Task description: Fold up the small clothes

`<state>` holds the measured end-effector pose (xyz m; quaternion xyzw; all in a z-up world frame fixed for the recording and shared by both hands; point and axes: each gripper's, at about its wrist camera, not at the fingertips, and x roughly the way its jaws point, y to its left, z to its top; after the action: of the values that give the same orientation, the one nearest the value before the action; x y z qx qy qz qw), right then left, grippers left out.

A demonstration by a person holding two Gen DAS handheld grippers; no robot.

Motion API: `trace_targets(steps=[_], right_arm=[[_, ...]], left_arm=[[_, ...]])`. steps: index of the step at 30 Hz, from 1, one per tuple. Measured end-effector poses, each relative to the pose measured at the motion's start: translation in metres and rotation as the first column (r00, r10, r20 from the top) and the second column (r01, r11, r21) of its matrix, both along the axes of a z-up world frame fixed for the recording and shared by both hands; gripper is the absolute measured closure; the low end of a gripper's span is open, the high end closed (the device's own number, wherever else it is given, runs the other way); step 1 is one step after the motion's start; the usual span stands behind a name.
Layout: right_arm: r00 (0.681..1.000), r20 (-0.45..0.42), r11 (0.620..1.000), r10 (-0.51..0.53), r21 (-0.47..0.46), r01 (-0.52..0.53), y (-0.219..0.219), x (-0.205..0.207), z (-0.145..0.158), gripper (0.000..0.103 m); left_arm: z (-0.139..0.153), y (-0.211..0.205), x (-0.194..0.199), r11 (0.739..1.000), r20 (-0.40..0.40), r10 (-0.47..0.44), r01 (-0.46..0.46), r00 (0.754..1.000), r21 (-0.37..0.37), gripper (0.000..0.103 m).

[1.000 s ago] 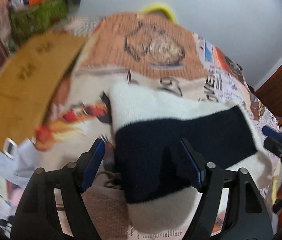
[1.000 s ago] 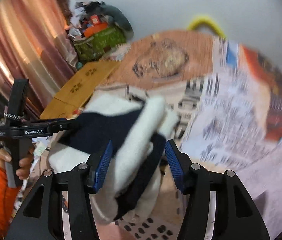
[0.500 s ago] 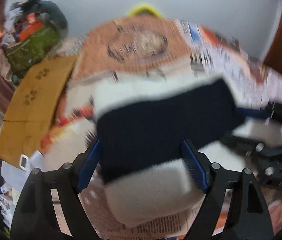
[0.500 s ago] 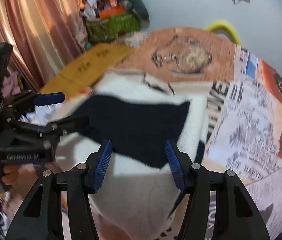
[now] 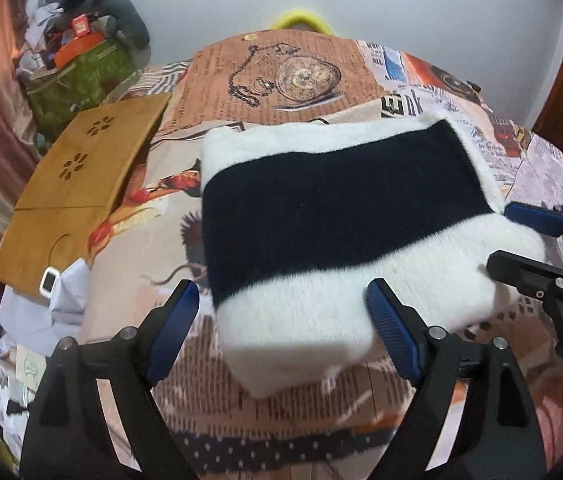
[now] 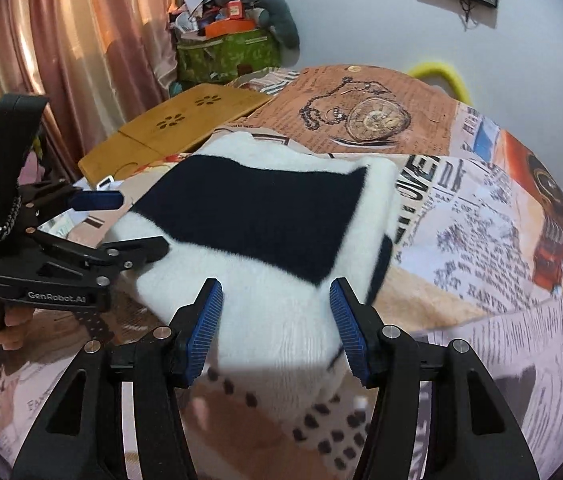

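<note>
A folded white knit garment with a wide navy band (image 5: pixel 341 216) lies flat on the newspaper-print bedspread (image 5: pixel 301 76); it also shows in the right wrist view (image 6: pixel 265 216). My left gripper (image 5: pixel 283 330) is open at the garment's near edge, jaws wide apart and holding nothing. My right gripper (image 6: pixel 277 324) is open at the garment's near white edge, also empty. Each gripper shows in the other's view, the right one (image 5: pixel 521 240) at the garment's right side, the left one (image 6: pixel 121 224) at its left side.
A wooden lap tray (image 5: pixel 81 184) lies left of the garment on the bed. A green bag piled with clutter (image 6: pixel 229 52) stands at the back by the pink curtain (image 6: pixel 65 40). A yellow hoop (image 5: pixel 301 20) sticks up behind the bed.
The right gripper carried the garment's right part over to the left, completing a fold. Both grippers have drawn back to its near edge and the garment now lies flat.
</note>
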<state>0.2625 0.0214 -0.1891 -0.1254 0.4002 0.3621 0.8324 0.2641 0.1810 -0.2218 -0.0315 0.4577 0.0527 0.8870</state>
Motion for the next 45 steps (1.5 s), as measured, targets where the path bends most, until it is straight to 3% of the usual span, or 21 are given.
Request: trace_targets(steps=[6,13,18,23,26,28,31,34,36,39,45], right_arm=[[0.999,-0.005,0.998,-0.032,0.049,0.032,-0.021,-0.014,0.021,0.048],[0.988,0.141,0.977,-0.068,0.210,0.038,-0.050,-0.050,0.097,0.048],[0.966,0.244,0.944,-0.089,0.331,0.004,-0.066,-0.087,0.148,0.047],[0.929,0.351,0.911,-0.116,0.410,-0.040,-0.077,-0.135,0.184,0.047],[0.907,0.401,0.904,-0.127,0.423,-0.061,-0.080,-0.162,0.194,0.047],[0.899,0.414,0.897,-0.143,0.438,-0.059,-0.084,-0.174,0.197,0.043],[0.887,0.432,0.891,-0.164,0.451,-0.056,-0.087,-0.190,0.199,0.033],[0.877,0.444,0.892,-0.185,0.449,-0.039,-0.088,-0.197,0.197,0.019],[0.872,0.448,0.897,-0.198,0.441,-0.023,-0.087,-0.196,0.194,0.015],[0.866,0.449,0.903,-0.219,0.430,0.006,-0.085,-0.195,0.192,0.000],[0.869,0.437,0.903,-0.233,0.429,0.027,-0.089,-0.195,0.193,0.000]], left_arm=[[0.035,0.000,-0.028,0.998,0.064,0.055,-0.055,0.996,-0.008,0.017],[0.123,-0.003,-0.072,0.996,0.269,0.087,-0.078,0.959,-0.043,0.017],[0.190,-0.026,-0.121,0.998,0.445,0.056,-0.053,0.894,-0.019,0.017],[0.228,-0.054,-0.169,0.998,0.571,0.018,-0.051,0.821,0.042,0.017],[0.239,-0.068,-0.198,0.995,0.622,0.017,-0.073,0.783,0.063,0.017],[0.241,-0.074,-0.212,0.995,0.637,0.027,-0.079,0.770,0.054,0.016],[0.239,-0.077,-0.226,0.996,0.647,0.040,-0.084,0.762,0.037,0.012],[0.237,-0.079,-0.239,0.995,0.659,0.054,-0.097,0.750,0.029,0.001],[0.235,-0.080,-0.245,0.995,0.662,0.059,-0.099,0.747,0.024,0.000],[0.233,-0.082,-0.250,0.995,0.660,0.059,-0.097,0.749,0.021,0.000],[0.231,-0.082,-0.255,0.995,0.664,0.062,-0.101,0.745,0.020,0.000]])
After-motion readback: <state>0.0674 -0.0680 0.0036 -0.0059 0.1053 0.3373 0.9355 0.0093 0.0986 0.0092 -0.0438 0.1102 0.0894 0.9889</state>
